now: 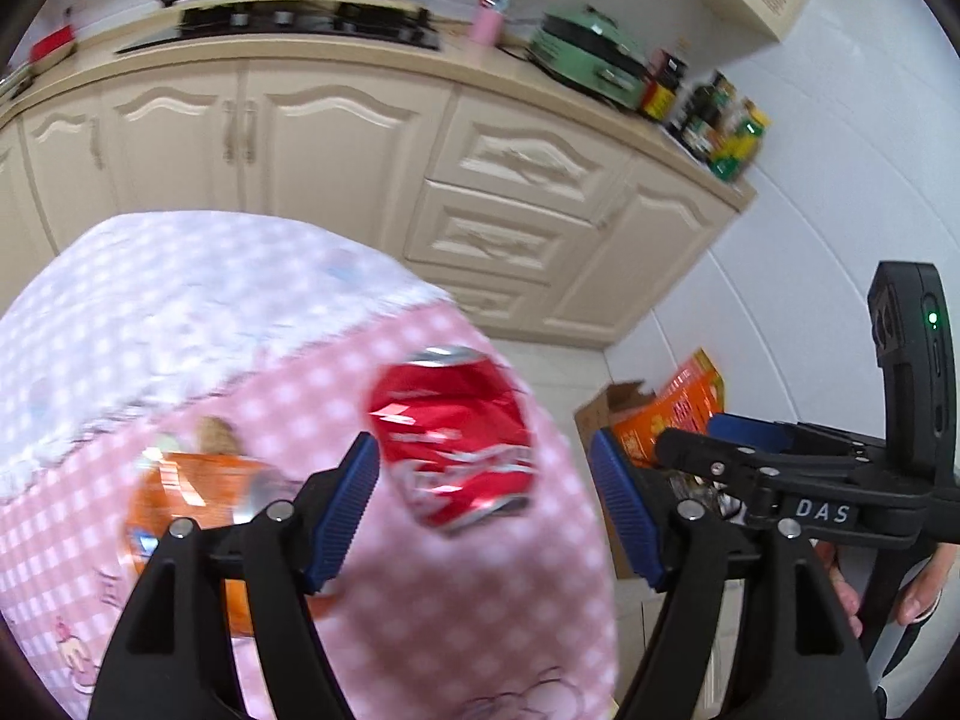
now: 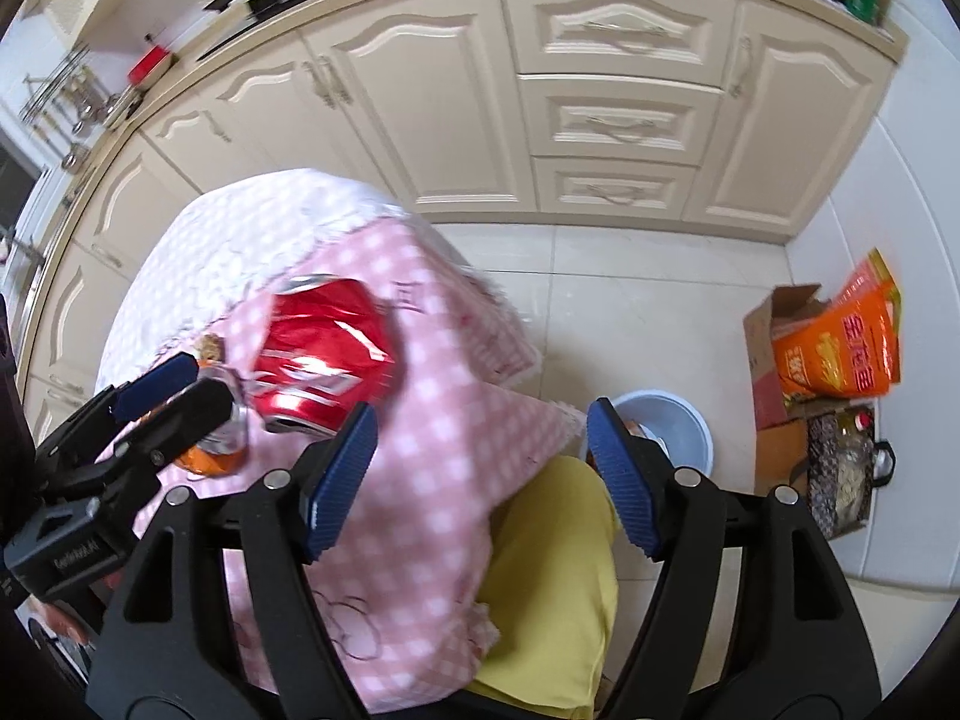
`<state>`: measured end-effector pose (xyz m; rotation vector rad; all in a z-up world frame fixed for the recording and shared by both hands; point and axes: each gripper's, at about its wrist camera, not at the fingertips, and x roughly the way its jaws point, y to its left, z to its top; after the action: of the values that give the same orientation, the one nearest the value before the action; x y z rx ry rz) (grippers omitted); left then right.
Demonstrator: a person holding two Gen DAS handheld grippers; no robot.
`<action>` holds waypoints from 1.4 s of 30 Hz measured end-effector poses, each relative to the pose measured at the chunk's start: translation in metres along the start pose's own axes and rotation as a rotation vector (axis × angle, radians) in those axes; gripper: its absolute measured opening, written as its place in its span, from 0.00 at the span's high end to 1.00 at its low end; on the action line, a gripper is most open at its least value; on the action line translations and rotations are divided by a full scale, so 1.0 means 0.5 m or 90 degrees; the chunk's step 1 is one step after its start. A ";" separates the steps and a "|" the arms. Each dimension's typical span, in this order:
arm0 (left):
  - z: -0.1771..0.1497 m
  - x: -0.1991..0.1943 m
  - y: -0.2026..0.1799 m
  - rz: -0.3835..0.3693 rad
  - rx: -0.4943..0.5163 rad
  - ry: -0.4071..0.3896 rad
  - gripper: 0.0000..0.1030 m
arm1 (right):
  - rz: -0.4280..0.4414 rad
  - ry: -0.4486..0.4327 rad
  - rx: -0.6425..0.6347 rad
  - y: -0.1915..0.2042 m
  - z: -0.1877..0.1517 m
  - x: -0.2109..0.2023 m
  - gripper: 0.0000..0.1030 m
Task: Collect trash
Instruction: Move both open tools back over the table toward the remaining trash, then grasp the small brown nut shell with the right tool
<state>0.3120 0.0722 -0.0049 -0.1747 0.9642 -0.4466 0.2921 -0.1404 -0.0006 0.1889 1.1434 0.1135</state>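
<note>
A crushed red drink can lies on the pink checked tablecloth. It sits just beyond my left gripper, which is open, with the can nearer its left finger and no pad touching it. Left of the can lies a crumpled orange wrapper. In the right wrist view the red can and the orange wrapper are at the left, with my left gripper hanging over the wrapper. My right gripper is open and empty above the cloth's corner.
A light blue bin stands on the tiled floor beside the table. A cardboard box with an orange bag and a dark bag sit by the wall. Cream cabinets run behind. A yellow trouser leg is below.
</note>
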 end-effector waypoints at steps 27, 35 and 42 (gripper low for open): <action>-0.043 -0.036 0.407 0.113 -0.266 0.046 0.27 | 0.011 0.134 -0.204 0.420 0.082 0.246 0.36; -0.047 -0.017 0.426 0.089 -0.278 0.064 0.27 | 0.023 0.185 -0.232 0.451 0.071 0.298 0.70; -0.045 -0.012 0.415 0.068 -0.273 0.059 0.27 | 0.027 0.149 -0.218 0.438 0.072 0.269 0.78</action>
<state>0.3504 0.2620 -0.0831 -0.4907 1.1467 -0.1454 0.3817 0.0956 -0.0609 -0.1065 1.3335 0.3739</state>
